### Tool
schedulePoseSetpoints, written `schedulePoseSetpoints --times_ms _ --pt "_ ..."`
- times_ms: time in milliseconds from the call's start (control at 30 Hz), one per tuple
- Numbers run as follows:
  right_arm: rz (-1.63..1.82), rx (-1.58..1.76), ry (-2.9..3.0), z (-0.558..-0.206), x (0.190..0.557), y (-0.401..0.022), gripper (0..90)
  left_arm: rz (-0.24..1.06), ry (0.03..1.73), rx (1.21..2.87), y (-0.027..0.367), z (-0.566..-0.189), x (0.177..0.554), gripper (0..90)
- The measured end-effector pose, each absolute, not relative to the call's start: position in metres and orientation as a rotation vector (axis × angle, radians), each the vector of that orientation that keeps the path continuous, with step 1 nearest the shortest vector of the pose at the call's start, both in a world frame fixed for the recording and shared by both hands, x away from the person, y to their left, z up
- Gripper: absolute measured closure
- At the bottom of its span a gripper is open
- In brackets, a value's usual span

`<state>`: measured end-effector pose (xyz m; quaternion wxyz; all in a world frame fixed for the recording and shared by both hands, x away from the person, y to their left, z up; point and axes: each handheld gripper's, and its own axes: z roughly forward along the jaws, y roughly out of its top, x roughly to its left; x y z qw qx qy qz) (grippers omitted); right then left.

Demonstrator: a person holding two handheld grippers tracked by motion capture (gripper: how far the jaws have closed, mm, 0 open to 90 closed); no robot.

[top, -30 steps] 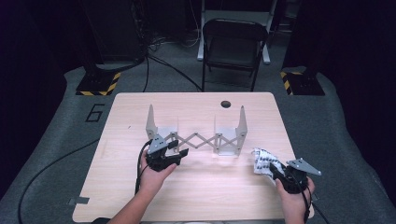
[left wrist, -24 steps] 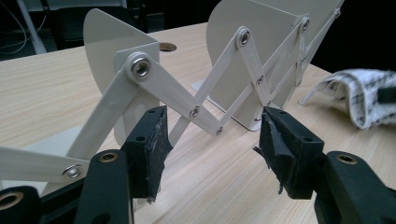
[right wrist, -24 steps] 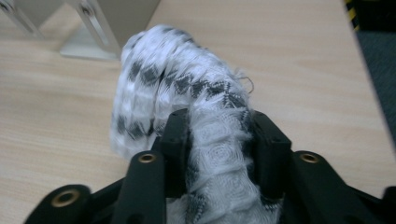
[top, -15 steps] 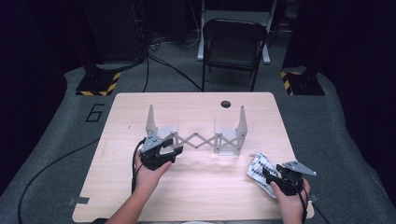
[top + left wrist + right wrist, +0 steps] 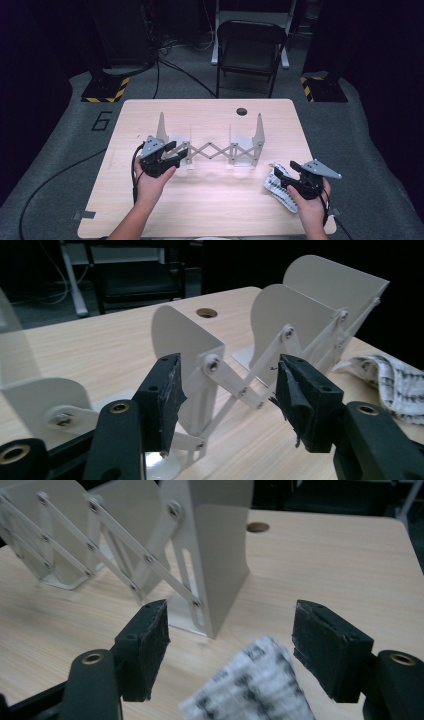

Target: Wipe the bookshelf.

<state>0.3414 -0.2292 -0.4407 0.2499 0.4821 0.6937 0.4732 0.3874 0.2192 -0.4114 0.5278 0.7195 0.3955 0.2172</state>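
dim room, pale worktop (image 5: 210, 200). left tongs (image 5: 176, 150) wide at expanding rack (image 5: 210, 149); right tongs (image 5: 284, 172) just opened wide above patterned cloth (image 5: 278, 186). risk: cloth snags, drags.

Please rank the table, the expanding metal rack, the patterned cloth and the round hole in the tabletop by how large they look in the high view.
1. table
2. expanding metal rack
3. patterned cloth, partly hidden by the right gripper, so its full extent is unsure
4. round hole
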Motion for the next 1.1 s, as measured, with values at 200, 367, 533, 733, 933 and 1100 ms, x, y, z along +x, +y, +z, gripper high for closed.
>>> schedulePoseSetpoints --times_ms 200,367,533,733,933,1100 --pt "1.361 1.237 1.904 -0.420 0.356 -0.217 30.6 0.522 0.978 1.744 0.218 -0.406 0.397 46.4" --pt "1.393 1.173 1.927 -0.409 0.369 -0.202 30.6 0.522 1.008 1.755 0.211 -0.408 0.404 46.4" --pt "1.408 1.124 1.944 -0.398 0.379 -0.187 31.0 0.536 1.034 1.751 0.205 -0.412 0.411 45.9" --pt "1.396 1.066 1.960 -0.389 0.391 -0.174 31.4 0.537 1.083 1.762 0.203 -0.416 0.416 47.4" --pt "1.348 1.089 1.951 -0.388 0.403 -0.166 32.1 0.596 1.107 1.769 0.204 -0.416 0.416 49.0" --pt "1.328 1.161 1.930 -0.388 0.415 -0.168 40.6 0.580 1.097 1.765 0.205 -0.416 0.414 50.5"
